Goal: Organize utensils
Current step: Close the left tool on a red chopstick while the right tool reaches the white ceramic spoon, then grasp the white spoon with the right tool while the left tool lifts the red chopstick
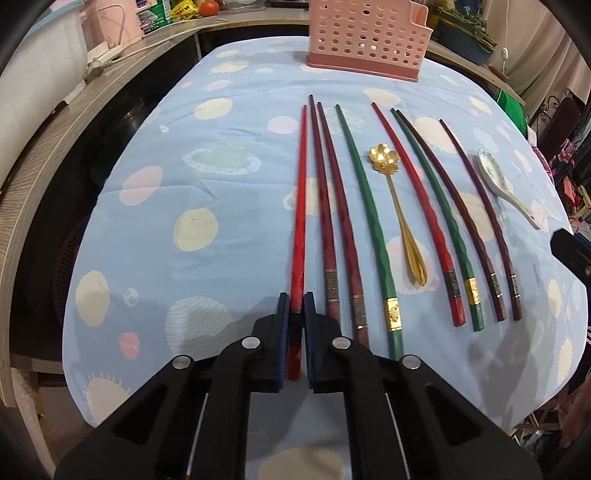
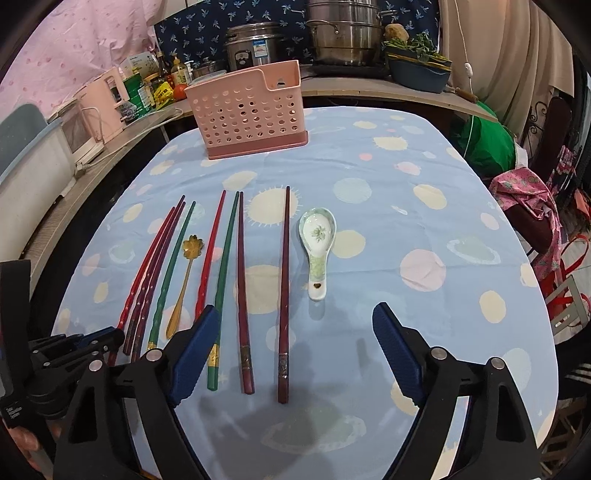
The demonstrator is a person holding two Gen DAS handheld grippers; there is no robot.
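Several chopsticks lie side by side on the blue cloth, with a gold flower spoon (image 1: 399, 206) among them and a white ceramic spoon (image 1: 506, 186) at the right. My left gripper (image 1: 295, 301) is shut on the thick end of the leftmost red chopstick (image 1: 300, 206), which still lies flat. It also shows at the left of the right wrist view (image 2: 107, 341). My right gripper (image 2: 295, 321) is open and empty, above the near ends of the dark red chopsticks (image 2: 283, 295). The ceramic spoon (image 2: 317, 247) lies just beyond it. A pink perforated utensil holder (image 1: 369, 37) (image 2: 247, 114) stands at the far edge.
The table has a blue dotted cloth (image 2: 424, 221). A wooden counter (image 1: 74, 110) with a kettle, jars and pots (image 2: 340, 33) wraps around the back and left. A chair with clothes (image 2: 532, 206) stands to the right.
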